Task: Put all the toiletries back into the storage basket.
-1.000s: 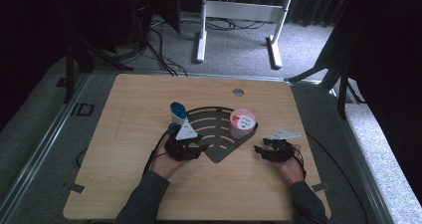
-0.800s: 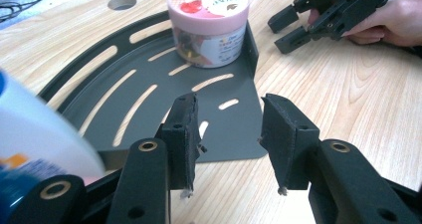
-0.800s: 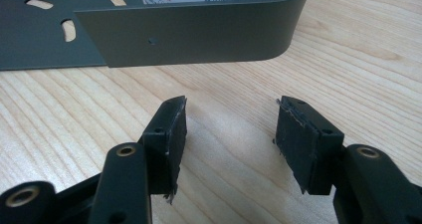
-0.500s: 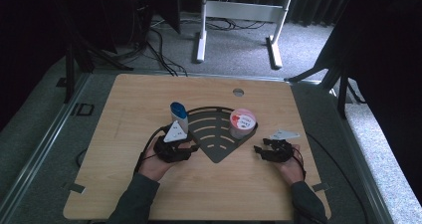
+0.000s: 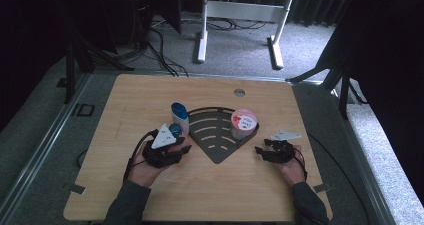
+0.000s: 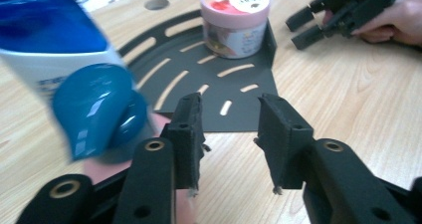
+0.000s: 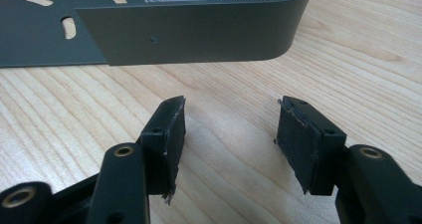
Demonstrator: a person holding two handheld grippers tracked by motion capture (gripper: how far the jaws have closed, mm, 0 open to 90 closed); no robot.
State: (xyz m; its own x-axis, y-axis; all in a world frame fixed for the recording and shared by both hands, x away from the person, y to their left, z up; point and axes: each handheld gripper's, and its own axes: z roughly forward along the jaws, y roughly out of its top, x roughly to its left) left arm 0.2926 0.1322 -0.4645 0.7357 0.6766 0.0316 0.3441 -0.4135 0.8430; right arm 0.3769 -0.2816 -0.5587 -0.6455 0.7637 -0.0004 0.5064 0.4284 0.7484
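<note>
A white bottle (image 5: 180, 117) with a blue cap (image 6: 94, 109) stands at the left edge of the black fan-shaped tray (image 5: 216, 144). In the left gripper view the bottle is blurred and close beside the left jaw, not between the jaws. My left gripper (image 5: 184, 149) (image 6: 229, 139) points at the tray. Its jaws have just been closing a little, and they stand open on nothing. A pink tub (image 5: 243, 123) (image 6: 236, 20) sits in the tray's right corner. My right gripper (image 5: 260, 151) (image 7: 229, 129) rests open on the wood, facing the tray's wall (image 7: 199, 32).
The wooden table (image 5: 150, 95) has a round hole (image 5: 239, 92) near its far edge. A white desk frame (image 5: 240, 15) and cables lie on the grey floor beyond. Bare wood runs along the front and left of the table.
My left gripper has drawn back to the left, away from the tray, so the bottle's blue cap now shows beside it. The right gripper has stayed where it was.
</note>
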